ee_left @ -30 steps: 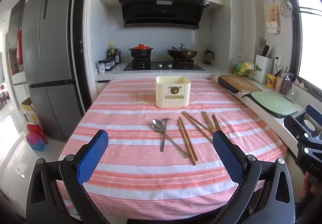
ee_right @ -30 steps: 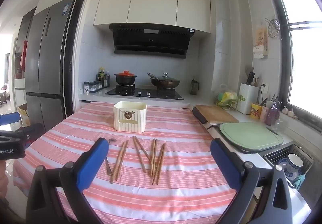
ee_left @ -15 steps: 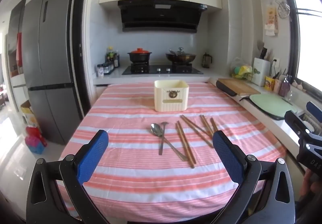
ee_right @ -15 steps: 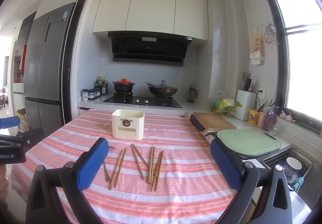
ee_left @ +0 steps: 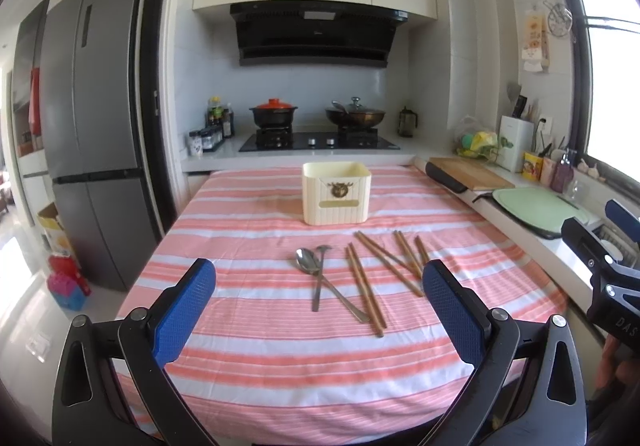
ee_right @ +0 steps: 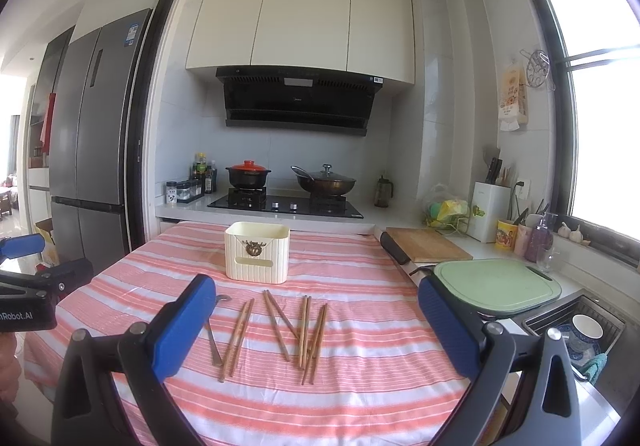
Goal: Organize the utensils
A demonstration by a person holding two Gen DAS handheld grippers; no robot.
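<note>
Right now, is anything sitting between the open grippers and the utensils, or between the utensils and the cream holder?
Nothing visible. The spoons and chopsticks lie loose on the striped tablecloth, with bare cloth between them and both the left gripper and right gripper. Bare cloth also separates them from the cream holder behind.

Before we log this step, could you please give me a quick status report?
Both tools open, empty: left, right. Chopsticks and spoons loose on tablecloth; holder behind. Nothing blocking.

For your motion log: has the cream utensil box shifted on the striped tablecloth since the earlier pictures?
No. The cream utensil box sits on the same stripes of the tablecloth, far side, behind the chopsticks; only the cameras tilted.
</note>
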